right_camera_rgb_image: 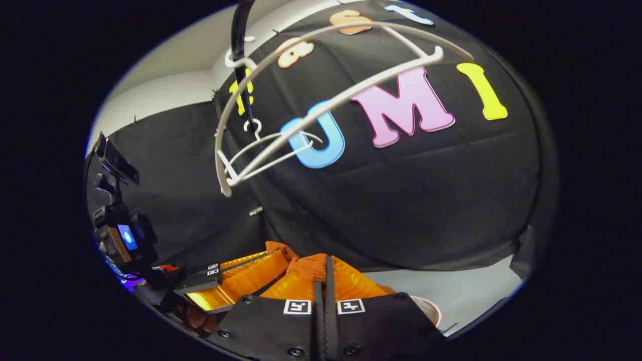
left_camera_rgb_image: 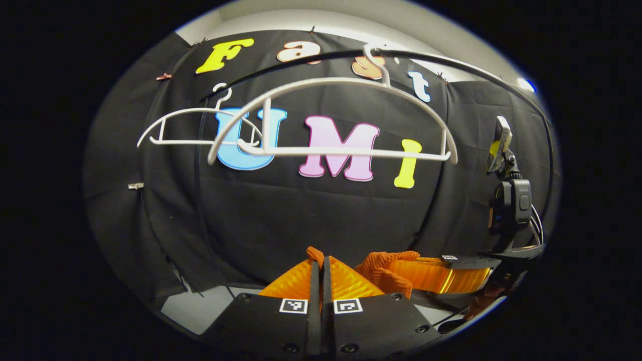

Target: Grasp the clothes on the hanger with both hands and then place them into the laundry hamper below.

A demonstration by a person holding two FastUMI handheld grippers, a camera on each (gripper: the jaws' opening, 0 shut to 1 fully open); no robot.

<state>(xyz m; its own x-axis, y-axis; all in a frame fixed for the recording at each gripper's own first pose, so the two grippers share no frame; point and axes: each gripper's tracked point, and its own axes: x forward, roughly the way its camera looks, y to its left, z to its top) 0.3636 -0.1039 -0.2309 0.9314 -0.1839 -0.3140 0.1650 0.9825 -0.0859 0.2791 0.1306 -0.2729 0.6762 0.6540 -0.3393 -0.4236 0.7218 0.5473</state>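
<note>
Both grippers, left (left_camera_rgb_image: 321, 273) and right (right_camera_rgb_image: 325, 275), pinching orange ribbed knit garment (left_camera_rgb_image: 386, 273), stretched between them for carrying. Bare white plastic hangers (left_camera_rgb_image: 331, 120) overhead. Likely next: lowering into hamper.

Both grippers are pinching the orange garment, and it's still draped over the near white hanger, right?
Not quite. In the left gripper view the near white hanger hangs bare. The orange garment sits low, pinched by the left gripper and the right gripper.
</note>
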